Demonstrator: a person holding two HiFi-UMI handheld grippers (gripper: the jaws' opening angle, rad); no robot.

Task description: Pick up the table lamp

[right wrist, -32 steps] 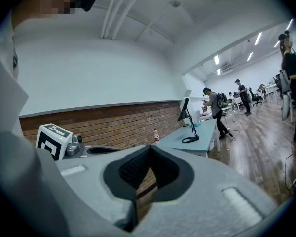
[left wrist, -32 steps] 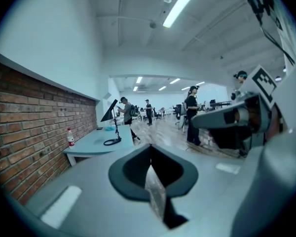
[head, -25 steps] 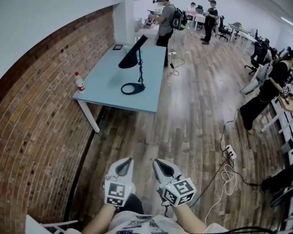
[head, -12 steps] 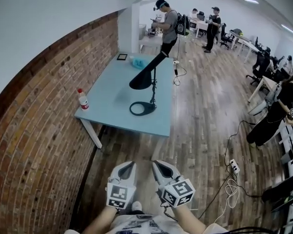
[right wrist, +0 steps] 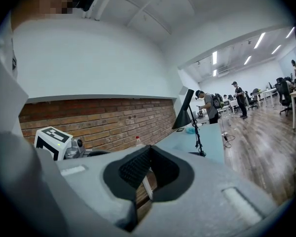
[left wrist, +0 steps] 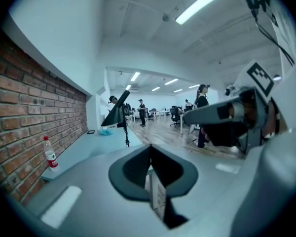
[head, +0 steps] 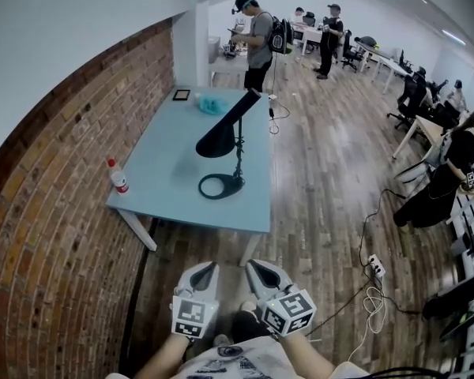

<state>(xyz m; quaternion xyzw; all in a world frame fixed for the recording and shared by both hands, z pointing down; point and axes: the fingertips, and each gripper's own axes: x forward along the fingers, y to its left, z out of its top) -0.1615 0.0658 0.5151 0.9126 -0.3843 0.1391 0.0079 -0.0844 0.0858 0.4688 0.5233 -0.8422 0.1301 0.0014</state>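
— Whereabouts of the table lamp [head: 221,136]?

— Upright on the tabletop [head: 162,160], well ahead of the left claw [head: 204,273] and the right claw [head: 261,275], slightly to their left. Ring base flat toward the near right corner, thin stem above it, dark cone shade tilted at the top.

— Anything near it?

— A red-capped bottle [head: 118,177] at the tabletop's left edge, well apart from the lamp, beside the brick wall [head: 47,235]. A small teal thing [head: 212,103] and a dark flat square [head: 181,95] at the far end. Beyond those, a person [head: 257,42] standing with a backpack.

— And the claws themselves?

— Left claw pressed together, empty. Right claw pressed together too, equally empty. Held side by side, low over the wooden floor [head: 316,188], short of the tabletop's near edge.

— Step in hand?

— Approach, by the look of it: no reach begun, no contact with the lamp.

— Next move?

— Probably closing the gap to the near edge, then spreading one claw wide enough for the stem and bringing it round that stem before pinching. Possibly steadying the ring base with the other claw. Worth lifting straight up, given a shade leaning well off to one side and likely to tip the whole thing.
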